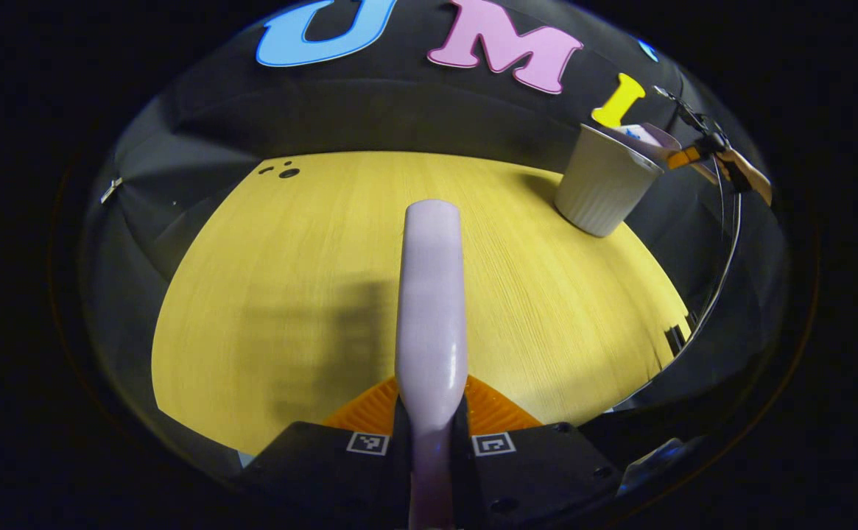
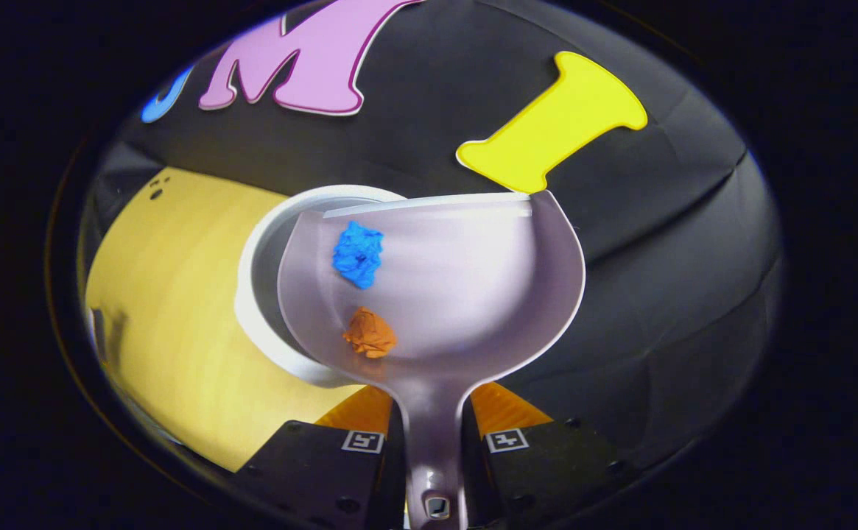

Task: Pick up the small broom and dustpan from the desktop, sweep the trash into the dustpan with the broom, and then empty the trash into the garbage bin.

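Dustpan [image 2: 465, 287] w/ blue wad [image 2: 359, 254] & orange wad [image 2: 370, 333], handle clamped in right gripper [image 2: 434, 434], front lip over garbage bin [image 2: 266, 294] rim, long axis straight ahead; broom handle [image 1: 432, 294] clamped in left gripper [image 1: 430, 434], well apart over desktop [image 1: 289, 243].

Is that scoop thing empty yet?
Not empty: a blue wad and an orange wad lie in the dustpan, held over the white bin.
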`<act>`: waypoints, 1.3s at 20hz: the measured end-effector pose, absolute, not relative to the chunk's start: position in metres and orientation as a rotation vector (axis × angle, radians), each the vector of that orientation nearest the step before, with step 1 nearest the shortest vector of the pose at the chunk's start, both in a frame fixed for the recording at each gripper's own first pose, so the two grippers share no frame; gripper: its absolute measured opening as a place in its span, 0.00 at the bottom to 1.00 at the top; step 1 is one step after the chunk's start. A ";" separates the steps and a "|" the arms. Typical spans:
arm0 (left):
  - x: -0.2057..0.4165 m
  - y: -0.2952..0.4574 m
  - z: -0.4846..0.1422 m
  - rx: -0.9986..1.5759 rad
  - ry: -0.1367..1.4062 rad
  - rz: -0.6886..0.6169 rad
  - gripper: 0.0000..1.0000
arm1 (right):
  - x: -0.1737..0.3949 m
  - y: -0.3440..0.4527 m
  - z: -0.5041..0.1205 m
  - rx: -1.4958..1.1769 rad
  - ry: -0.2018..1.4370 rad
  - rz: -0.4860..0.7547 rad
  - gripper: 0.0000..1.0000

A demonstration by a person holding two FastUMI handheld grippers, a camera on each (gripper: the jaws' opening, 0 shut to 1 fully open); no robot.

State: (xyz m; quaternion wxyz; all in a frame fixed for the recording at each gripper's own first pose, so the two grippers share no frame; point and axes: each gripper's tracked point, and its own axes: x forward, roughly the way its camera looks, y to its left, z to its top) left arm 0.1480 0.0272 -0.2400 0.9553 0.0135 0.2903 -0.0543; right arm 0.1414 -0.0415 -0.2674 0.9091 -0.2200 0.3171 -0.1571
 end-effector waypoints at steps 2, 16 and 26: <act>0.157 0.034 -0.233 0.029 0.591 -0.104 0.27 | 0.140 -0.047 -0.271 -0.545 0.646 -0.346 0.36; 0.177 0.039 -0.214 0.073 0.613 -0.087 0.25 | 0.140 -0.069 -0.258 -1.302 0.600 -0.354 0.35; 0.179 0.061 -0.218 0.008 0.601 -0.009 0.27 | 0.138 -0.076 -0.257 -1.331 0.651 -0.351 0.39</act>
